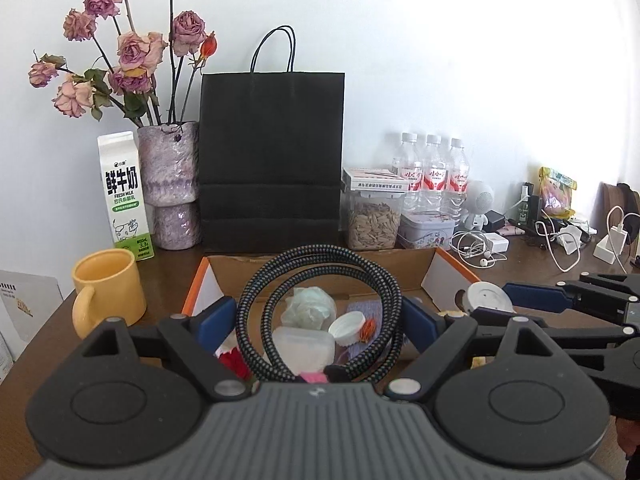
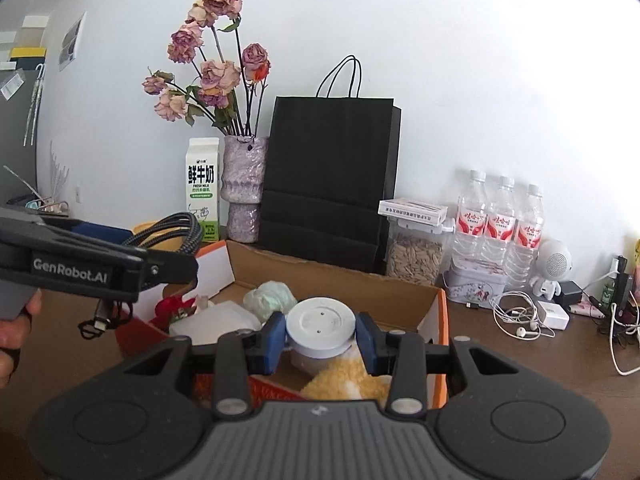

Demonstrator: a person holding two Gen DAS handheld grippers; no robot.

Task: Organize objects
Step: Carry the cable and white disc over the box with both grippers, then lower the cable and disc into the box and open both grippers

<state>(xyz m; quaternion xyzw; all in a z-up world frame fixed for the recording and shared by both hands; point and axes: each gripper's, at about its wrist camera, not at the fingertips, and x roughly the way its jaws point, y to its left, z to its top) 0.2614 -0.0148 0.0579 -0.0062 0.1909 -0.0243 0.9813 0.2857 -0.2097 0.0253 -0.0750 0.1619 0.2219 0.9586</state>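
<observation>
My left gripper (image 1: pixel 320 320) is shut on a coiled black braided cable (image 1: pixel 320 276), its jaws wide and the blue pads pressing both sides of the coil. In the right wrist view that left gripper (image 2: pixel 168 268) holds the cable (image 2: pixel 176 232) above the left corner of the box, with the cable's plug dangling below. My right gripper (image 2: pixel 320 340) is shut on a small jar with a round white lid (image 2: pixel 321 322), over the open cardboard box (image 2: pixel 360 280). The jar (image 1: pixel 490 298) also shows at the box's (image 1: pixel 320 264) right edge.
The box holds a pale green bag (image 1: pixel 310 306), a white cap (image 1: pixel 347 326), a clear case (image 1: pixel 304 346) and a yellow plush (image 2: pixel 348 376). Behind it stand a black paper bag (image 1: pixel 272 160), a vase of roses (image 1: pixel 170 184), a milk carton (image 1: pixel 122 196), a yellow mug (image 1: pixel 106 292), a seed jar (image 1: pixel 374 216), water bottles (image 1: pixel 434 176), earphones and chargers (image 1: pixel 480 248).
</observation>
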